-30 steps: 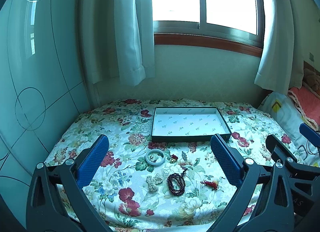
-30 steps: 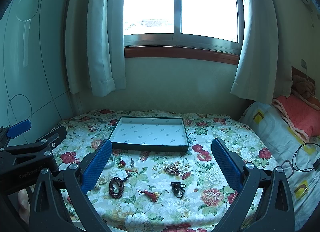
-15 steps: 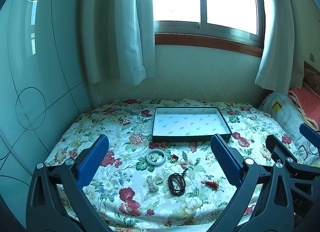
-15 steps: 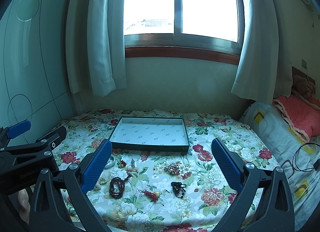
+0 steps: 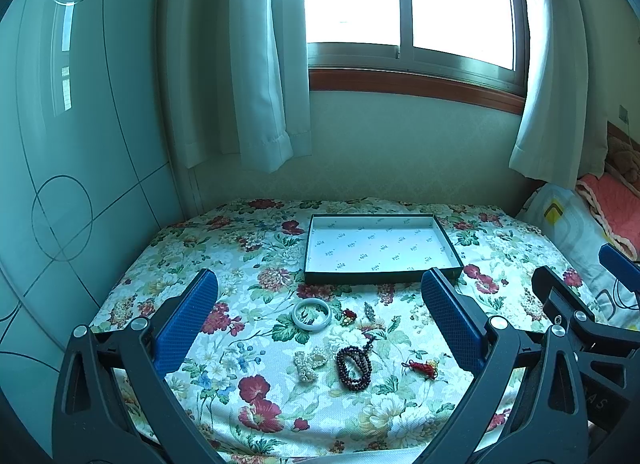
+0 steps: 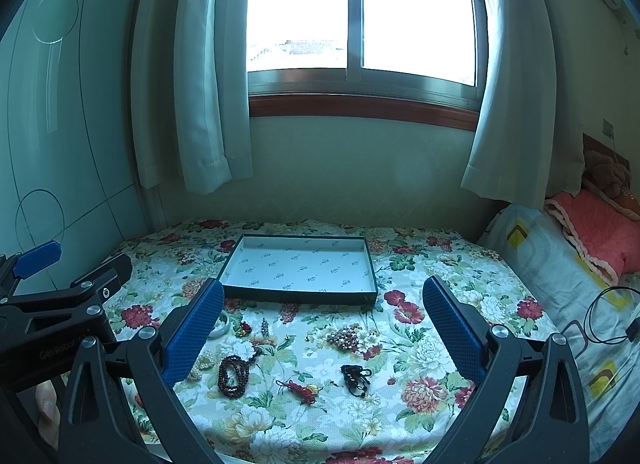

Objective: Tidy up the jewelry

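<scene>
Bright window [image 6: 360,12] with pale curtains [image 6: 208,76]; floral bedspread [image 5: 240,264] beneath; pillows [image 6: 568,248] at right.

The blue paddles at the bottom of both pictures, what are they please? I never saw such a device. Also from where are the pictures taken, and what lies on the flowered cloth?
Those paddles are the fingers of two hand-held grippers; a person carries one in each hand. Each picture comes from a wide-angle camera on one gripper, looking forward between its fingers. The left gripper and the right gripper are both open and hold nothing. On the flowered cloth stands an empty shallow tray. In front of it lie loose pieces: a pale bangle, a white pearl piece, dark red beads, a red knotted charm and a black cord piece.
</scene>
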A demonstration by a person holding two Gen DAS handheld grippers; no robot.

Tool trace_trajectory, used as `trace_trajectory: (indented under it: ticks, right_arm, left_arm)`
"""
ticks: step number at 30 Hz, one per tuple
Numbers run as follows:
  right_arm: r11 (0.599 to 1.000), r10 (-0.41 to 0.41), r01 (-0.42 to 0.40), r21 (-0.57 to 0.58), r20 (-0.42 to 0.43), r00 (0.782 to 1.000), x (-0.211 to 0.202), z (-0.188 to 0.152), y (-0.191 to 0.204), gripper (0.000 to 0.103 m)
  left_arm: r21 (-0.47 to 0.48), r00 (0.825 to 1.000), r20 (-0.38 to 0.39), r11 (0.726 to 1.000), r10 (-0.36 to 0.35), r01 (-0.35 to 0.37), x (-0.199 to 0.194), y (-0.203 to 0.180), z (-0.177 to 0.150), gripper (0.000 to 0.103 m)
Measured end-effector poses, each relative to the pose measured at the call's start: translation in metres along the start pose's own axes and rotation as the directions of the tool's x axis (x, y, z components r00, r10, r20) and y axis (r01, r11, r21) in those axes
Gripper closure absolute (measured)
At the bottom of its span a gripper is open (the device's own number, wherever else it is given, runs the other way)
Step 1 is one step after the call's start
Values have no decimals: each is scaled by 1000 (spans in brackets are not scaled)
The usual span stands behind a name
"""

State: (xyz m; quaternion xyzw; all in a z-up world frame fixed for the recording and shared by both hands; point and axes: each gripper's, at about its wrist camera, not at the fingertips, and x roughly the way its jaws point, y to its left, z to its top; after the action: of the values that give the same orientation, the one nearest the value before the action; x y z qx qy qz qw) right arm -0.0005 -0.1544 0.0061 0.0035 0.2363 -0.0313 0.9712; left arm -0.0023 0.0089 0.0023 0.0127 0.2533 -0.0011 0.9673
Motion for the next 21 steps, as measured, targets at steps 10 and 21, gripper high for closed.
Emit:
trace_trajectory:
  ticks: [10, 21]
  right_arm:
    - [1000, 0, 0, 0, 1, 1000, 0, 0, 0, 4]
    - [1000, 1, -1, 0, 0, 1000, -1, 1, -1, 4]
  left_arm:
    - [1, 1000, 1, 1000, 0, 0, 0, 0, 0, 2]
    - [0, 1000, 0, 1000, 1, -1, 0, 0, 0, 2]
